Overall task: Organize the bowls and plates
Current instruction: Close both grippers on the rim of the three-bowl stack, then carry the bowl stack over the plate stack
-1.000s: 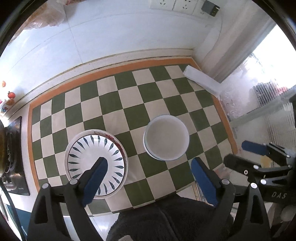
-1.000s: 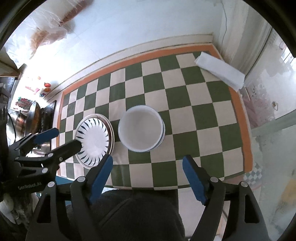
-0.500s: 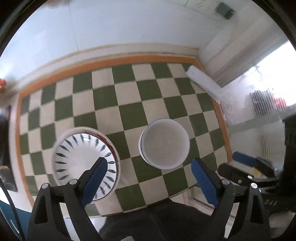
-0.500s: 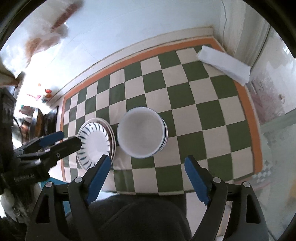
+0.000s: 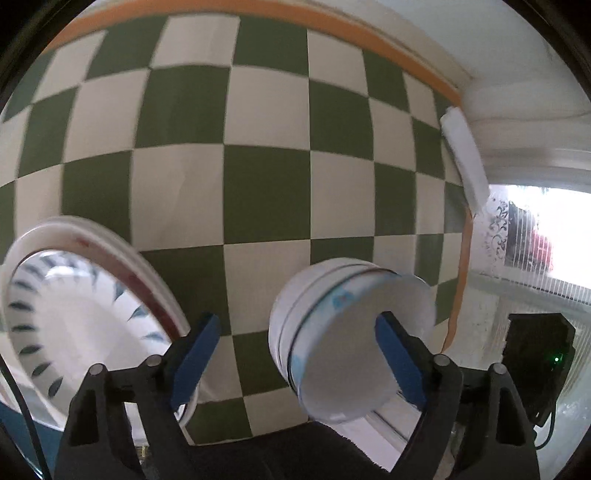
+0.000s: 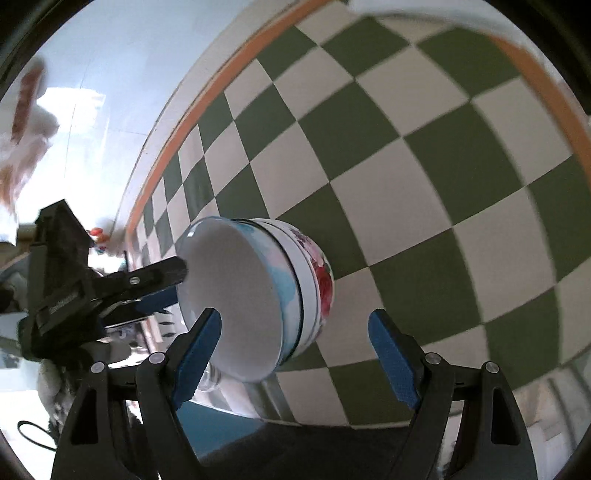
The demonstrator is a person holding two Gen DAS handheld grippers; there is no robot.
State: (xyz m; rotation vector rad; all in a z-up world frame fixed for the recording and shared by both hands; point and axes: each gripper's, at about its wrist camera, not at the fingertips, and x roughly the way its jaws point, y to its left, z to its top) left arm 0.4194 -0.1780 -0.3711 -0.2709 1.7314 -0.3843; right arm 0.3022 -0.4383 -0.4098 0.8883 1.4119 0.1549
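A stack of white bowls [image 5: 343,343] stands on the green-and-white checked cloth; it also shows in the right wrist view [image 6: 255,295], with red flowers on the lower bowl. A stack of plates [image 5: 85,317], the top one white with blue leaf marks, lies to its left. My left gripper [image 5: 299,362] is open, low over the cloth, its right finger over the bowls' rim, its left finger at the plates' edge. My right gripper [image 6: 299,354] is open, its left finger in front of the bowls' rim. The left gripper [image 6: 147,284] shows beside the bowls in the right wrist view.
The checked cloth [image 5: 266,192] has an orange border [image 5: 332,26] by the white wall. A folded white cloth [image 5: 465,158] lies at its far right edge. A dark device with a green light [image 5: 535,354] is at the right, near a bright window.
Both grippers have dropped from high above the table down close to the bowls and plates. The dishes have not moved. Both grippers stay open.
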